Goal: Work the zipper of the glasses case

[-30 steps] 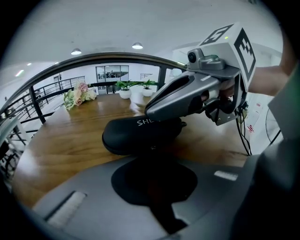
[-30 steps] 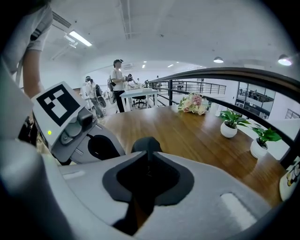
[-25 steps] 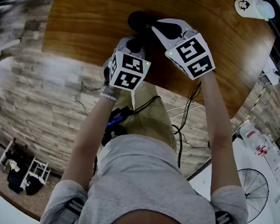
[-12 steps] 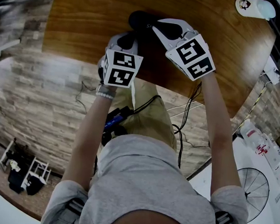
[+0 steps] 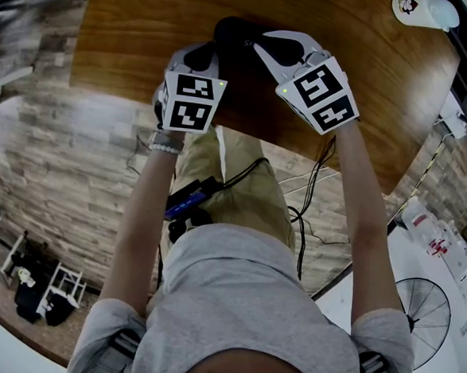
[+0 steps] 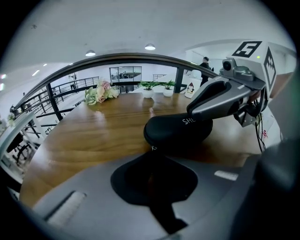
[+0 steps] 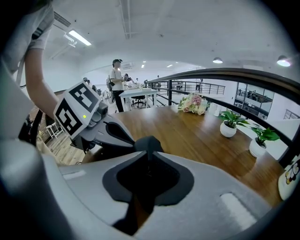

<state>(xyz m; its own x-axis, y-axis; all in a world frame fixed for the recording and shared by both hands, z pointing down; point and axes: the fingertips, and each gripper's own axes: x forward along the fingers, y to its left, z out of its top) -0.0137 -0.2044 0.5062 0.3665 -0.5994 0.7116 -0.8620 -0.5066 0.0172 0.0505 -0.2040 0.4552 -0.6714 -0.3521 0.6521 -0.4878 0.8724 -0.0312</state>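
My head camera looks steeply down on the tabletop (image 5: 131, 47). The cameras on my left hand-held gripper (image 6: 152, 152) and right hand-held gripper (image 7: 149, 144) sit low and close, facing each other. All three see the glasses case (image 6: 178, 132).

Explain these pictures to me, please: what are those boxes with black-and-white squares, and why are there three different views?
There is no robot here. A person stands at a wooden table and holds a hand-operated two-jaw gripper in each hand. The patterned cubes are part of those grippers.

The head view comes from a camera on the person's head, looking steeply down over the arms. The other two views come from a camera riding on each gripper, looking along its jaws.

On the table lies a black glasses case. The right gripper is clamped on one end of it. The left gripper is closed at the case's edge, apparently pinching the small zipper pull. Farther back on the table are flowers and potted plants.
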